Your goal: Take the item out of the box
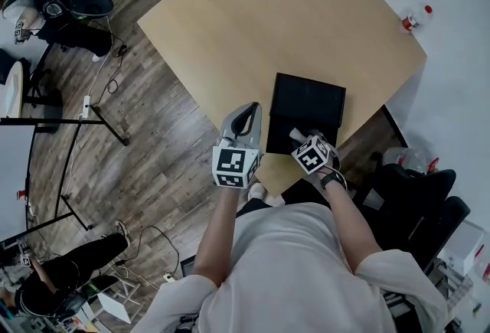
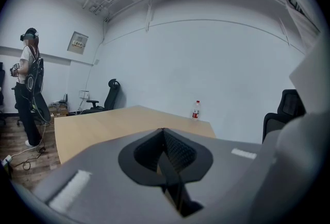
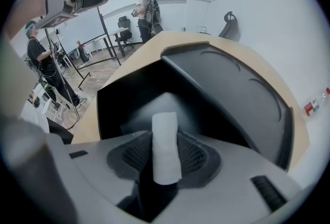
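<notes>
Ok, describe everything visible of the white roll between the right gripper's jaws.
The white roll is a short, matte, soft-looking cylinder, perhaps rolled cloth or foam. It lies between the jaws of the right gripper, whose ribbed pads press both its sides. Its far end sticks out over the open black box; whether it touches the box cannot be told.

A big light wooden desk [image 1: 283, 17] is holding two things. A black box [image 1: 306, 106] is sitting open on it, right by the near edge. A small clear bottle [image 1: 413, 19] with a red label is standing far away from the box, by the far right corner.
</notes>
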### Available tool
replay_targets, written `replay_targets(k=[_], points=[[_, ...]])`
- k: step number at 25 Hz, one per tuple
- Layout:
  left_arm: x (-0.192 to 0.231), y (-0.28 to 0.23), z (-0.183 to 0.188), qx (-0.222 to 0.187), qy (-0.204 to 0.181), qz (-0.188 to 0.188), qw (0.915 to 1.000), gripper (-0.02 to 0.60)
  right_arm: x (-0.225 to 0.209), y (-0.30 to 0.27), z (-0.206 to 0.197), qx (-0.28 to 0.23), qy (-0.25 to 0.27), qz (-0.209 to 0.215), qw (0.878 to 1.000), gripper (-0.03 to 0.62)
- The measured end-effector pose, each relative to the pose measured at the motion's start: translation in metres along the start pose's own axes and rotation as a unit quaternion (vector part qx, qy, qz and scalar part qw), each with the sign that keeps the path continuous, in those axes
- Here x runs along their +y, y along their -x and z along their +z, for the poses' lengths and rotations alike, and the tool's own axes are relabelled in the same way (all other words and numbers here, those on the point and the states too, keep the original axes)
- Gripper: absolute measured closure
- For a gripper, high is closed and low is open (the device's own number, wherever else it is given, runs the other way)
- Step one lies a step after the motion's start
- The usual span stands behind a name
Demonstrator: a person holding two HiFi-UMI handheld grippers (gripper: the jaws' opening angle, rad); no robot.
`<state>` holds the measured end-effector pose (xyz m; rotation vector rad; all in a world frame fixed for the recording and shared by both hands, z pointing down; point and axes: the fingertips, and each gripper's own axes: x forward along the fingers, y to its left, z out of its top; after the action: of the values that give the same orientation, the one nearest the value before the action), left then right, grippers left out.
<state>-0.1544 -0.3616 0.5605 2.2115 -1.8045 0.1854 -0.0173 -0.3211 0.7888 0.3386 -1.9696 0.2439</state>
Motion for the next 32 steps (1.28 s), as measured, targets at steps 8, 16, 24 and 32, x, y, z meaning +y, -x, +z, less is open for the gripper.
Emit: replay_targets(k=[8,16,24,32], points=[[-0.006,0.000,0.002,-0.002,-0.002,-0.005,1.0000,0.572,-0.009,0.009,-0.002,-0.011,-0.027,-0.017,0.999,0.445],[-0.010,0.004,0.008,-0.011,-0.009,-0.014,0.9998,0.572,-0.014,0.035,0.011,-0.044,-0.052,-0.044,0.997,0.445],[-0.018,0.005,0.010,-0.013,-0.010,-0.033,0.9993,0.572,-0.029,0.083,0.030,-0.101,-0.082,-0.104,0.986,0.448],[-0.037,0.007,0.022,-0.024,-0.002,-0.058,0.9980,0.572,-0.046,0.142,0.039,-0.166,-0.114,-0.148,0.968,0.450]])
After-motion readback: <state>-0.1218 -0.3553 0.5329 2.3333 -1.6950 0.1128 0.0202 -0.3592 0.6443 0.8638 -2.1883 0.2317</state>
